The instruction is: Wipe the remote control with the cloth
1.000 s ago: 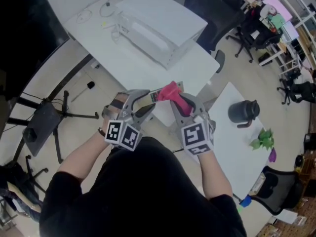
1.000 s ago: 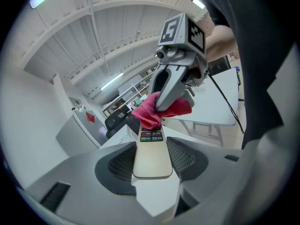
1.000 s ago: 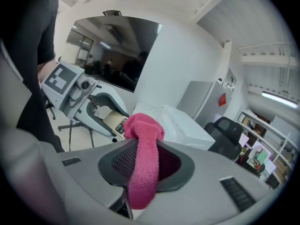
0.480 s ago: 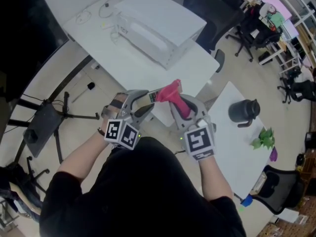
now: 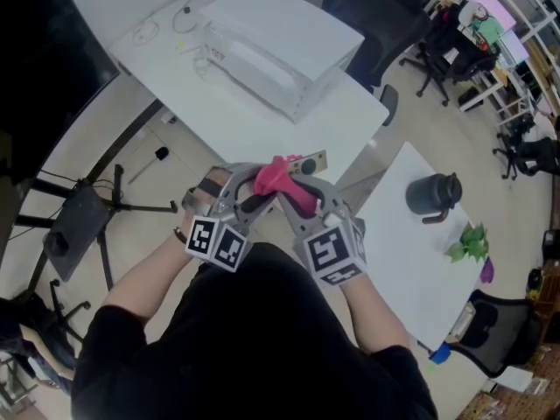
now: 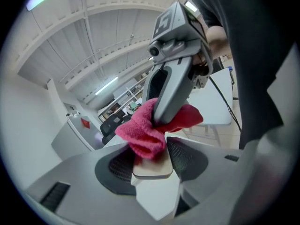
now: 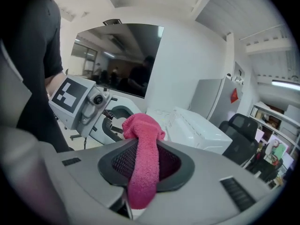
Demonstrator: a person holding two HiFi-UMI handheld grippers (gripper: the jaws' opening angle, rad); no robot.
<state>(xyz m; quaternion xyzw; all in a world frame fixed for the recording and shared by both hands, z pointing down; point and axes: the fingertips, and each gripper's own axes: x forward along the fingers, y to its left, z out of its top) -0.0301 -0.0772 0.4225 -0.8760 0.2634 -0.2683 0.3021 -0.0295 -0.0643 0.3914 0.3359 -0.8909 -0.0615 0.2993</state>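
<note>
In front of my body my left gripper (image 5: pixel 248 189) is shut on one end of the slim remote control (image 5: pixel 308 163). The remote's near end (image 6: pixel 152 165) lies between the left pads. The pink cloth (image 5: pixel 278 178) is bunched on top of the remote, close to the left jaws. My right gripper (image 5: pixel 293 195) is shut on the cloth (image 7: pixel 143 165), which hangs as a strip between its pads. In the left gripper view the cloth (image 6: pixel 145 130) covers the remote and the right gripper (image 6: pixel 173 78) stands over it. The remote's far end sticks out bare to the right.
A white table (image 5: pixel 219 103) ahead carries a large white box (image 5: pixel 280 46) and cables. A second white table (image 5: pixel 411 261) at the right bears a black jug (image 5: pixel 433 195) and a green plant sprig (image 5: pixel 468 245). A dark stand (image 5: pixel 83 208) is on the floor at left, with office chairs far right.
My right gripper has slid the cloth left along the remote, toward the left gripper, baring the remote's far end. The left gripper has stayed put.
</note>
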